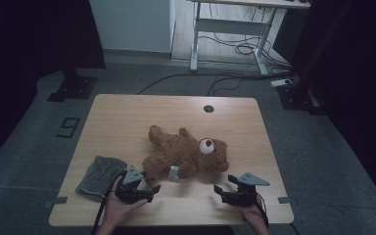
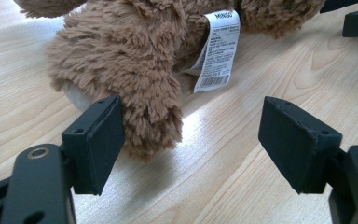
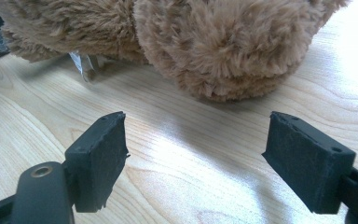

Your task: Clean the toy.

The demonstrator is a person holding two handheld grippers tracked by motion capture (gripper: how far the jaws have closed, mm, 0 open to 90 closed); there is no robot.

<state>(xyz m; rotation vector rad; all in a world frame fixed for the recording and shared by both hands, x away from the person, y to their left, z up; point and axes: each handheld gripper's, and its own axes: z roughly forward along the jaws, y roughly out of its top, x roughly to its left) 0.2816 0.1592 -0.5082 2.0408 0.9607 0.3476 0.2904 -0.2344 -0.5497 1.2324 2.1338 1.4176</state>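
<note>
A brown plush teddy bear [image 1: 186, 152] is seen lying on its side near the middle of a light wooden table [image 1: 127, 117], head toward the right, with a folded grey cloth [image 1: 100, 175] resting well apart at the near left corner. The left gripper [image 1: 149, 188] is held low just before one of the bear's legs [image 2: 135, 93], its jaws spread wide and nothing caught between the pads, though the shaggy leg is nearly brushed by the left-hand pad. The right gripper [image 1: 220, 188] is likewise held wide open and empty, pointed at the rounded head [image 3: 223, 46], with bare tabletop left between pads and fur. A white sewn-in label [image 2: 216, 51] is shown hanging from the body seam. The toy is judged to be light, soft and easily squashed, its long pile likely to slip or shed if only fur is pinched; a firmer hold is thought to be offered by a stuffed limb or the thick of the head, gripped deep enough for the filling to be compressed. The label is considered too flimsy to bear the toy.
</note>
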